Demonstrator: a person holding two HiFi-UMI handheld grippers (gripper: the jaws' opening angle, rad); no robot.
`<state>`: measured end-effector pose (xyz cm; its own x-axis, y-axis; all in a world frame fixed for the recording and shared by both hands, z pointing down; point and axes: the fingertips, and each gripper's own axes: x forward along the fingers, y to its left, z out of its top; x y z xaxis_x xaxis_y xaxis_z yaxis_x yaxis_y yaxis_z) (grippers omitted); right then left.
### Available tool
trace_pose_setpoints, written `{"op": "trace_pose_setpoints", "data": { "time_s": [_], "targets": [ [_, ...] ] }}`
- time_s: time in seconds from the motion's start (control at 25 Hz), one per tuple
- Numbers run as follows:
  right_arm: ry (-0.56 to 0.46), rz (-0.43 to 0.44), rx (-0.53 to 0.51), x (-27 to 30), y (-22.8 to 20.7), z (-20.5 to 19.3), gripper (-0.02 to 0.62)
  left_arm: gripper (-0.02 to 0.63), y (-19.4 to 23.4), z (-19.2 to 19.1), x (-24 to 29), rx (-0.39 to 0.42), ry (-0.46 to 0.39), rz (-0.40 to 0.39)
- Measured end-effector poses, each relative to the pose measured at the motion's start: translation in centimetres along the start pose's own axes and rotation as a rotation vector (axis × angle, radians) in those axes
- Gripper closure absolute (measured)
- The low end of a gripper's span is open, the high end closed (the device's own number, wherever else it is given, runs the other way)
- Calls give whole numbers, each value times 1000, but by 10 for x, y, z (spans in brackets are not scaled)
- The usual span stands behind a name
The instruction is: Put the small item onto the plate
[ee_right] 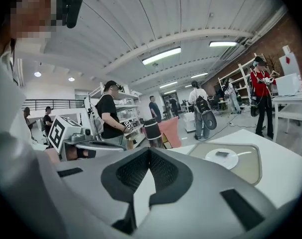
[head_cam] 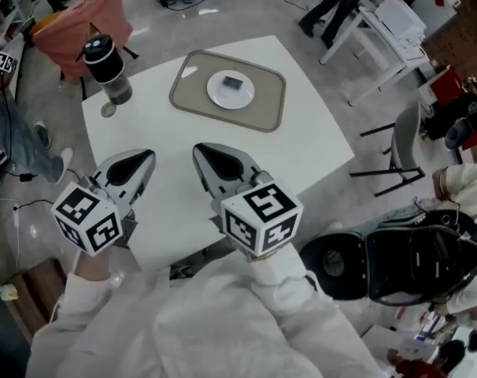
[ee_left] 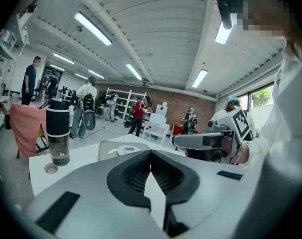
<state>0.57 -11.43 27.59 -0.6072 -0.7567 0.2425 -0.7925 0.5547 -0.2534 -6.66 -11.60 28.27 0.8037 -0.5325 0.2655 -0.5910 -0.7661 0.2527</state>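
Laid out on a white square table (head_cam: 317,132): a beige rounded-rectangle tray (head_cam: 270,109) bearing a round white plate (head_cam: 217,94). Resting on that plate, near its middle: the small dark flat item (head_cam: 233,83). Toward the far left corner, upright: a clear bottle with a black lid (head_cam: 106,68), just beside a small round cap (head_cam: 108,110). Over the near edge, well apart from the tray: left gripper (head_cam: 148,156) and right gripper (head_cam: 199,150), each with jaws pressed together on nothing. Around: grey floor (head_cam: 246,14), pink-draped chair (head_cam: 81,26), white folding table (head_cam: 388,38), red brick wall (ee_left: 176,99), ceiling strip lights (ee_left: 93,29), standing people (ee_left: 85,103).
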Motion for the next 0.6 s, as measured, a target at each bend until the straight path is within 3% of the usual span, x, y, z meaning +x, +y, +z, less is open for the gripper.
{"op": "trace_pose_setpoints", "data": {
  "time_s": [0.28, 0.44, 0.6],
  "targets": [
    [-38, 65, -102, -12, 46, 11, 580, 597, -39, -1, -27, 43, -38, -66],
    [-68, 42, -107, -19, 50, 7, 580, 597, -44, -12, -34, 6, -44, -52],
    [-26, 83, -110, -26, 55, -4, 580, 597, -55, -21, -33, -39, -46, -41]
  ]
}}
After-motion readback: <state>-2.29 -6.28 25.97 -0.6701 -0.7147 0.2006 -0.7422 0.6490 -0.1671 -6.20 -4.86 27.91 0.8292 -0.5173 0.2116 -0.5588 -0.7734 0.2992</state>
